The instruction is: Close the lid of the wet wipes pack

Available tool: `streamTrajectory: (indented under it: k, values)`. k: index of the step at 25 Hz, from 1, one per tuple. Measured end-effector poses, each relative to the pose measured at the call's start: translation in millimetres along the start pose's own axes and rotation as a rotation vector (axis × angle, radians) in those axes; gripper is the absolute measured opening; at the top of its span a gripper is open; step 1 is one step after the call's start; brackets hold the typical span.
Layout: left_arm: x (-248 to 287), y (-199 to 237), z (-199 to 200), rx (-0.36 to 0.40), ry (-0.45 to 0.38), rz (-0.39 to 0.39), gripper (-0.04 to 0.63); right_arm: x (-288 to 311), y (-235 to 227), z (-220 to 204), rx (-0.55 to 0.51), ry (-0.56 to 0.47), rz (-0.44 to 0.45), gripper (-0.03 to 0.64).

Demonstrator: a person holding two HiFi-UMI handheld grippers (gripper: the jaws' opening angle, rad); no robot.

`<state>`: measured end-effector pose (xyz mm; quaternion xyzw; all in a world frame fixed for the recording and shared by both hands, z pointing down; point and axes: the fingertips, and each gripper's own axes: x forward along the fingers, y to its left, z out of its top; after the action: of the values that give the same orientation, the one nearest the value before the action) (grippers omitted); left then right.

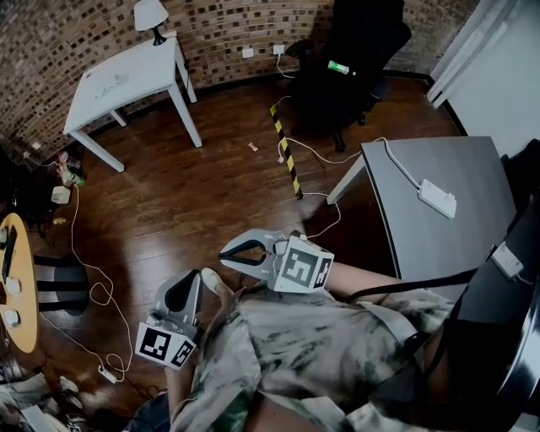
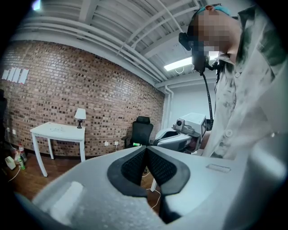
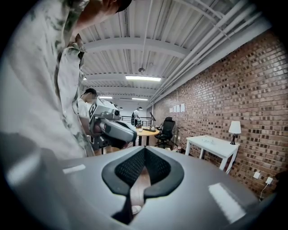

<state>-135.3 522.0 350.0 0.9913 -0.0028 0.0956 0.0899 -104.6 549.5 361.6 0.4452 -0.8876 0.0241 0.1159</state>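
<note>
No wet wipes pack shows in any view. In the head view both grippers are held close to the person's chest, above the wooden floor. My left gripper point(image 1: 194, 277) points up and away, and its jaws are shut with nothing between them. My right gripper point(image 1: 226, 251) points left, also shut and empty. In the left gripper view the pads point(image 2: 135, 165) meet at the tip of the left gripper point(image 2: 146, 149), with the right gripper point(image 2: 180, 134) beyond it. The right gripper view shows the right gripper point(image 3: 144, 152) shut, and the left gripper point(image 3: 110, 126) floats beside the person's shirt.
A grey table point(image 1: 472, 173) stands to the right and carries a white box point(image 1: 437, 198) on a cable. Farther off are a white table point(image 1: 126, 80) with a lamp point(image 1: 150, 17), a black office chair point(image 1: 350, 67) and a striped floor strip point(image 1: 285, 152). A round wooden table point(image 1: 18, 278) is at the left, with cables on the floor.
</note>
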Motion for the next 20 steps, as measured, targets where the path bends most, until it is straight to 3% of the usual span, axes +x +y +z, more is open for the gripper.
streamTrajectory:
  k: [20]
  values:
    - [-3.8, -3.7, -5.7, -0.005, -0.001, 0.002, 0.002, 2.0, 9.8, -5.2, -0.021, 0.019, 0.014, 0.003]
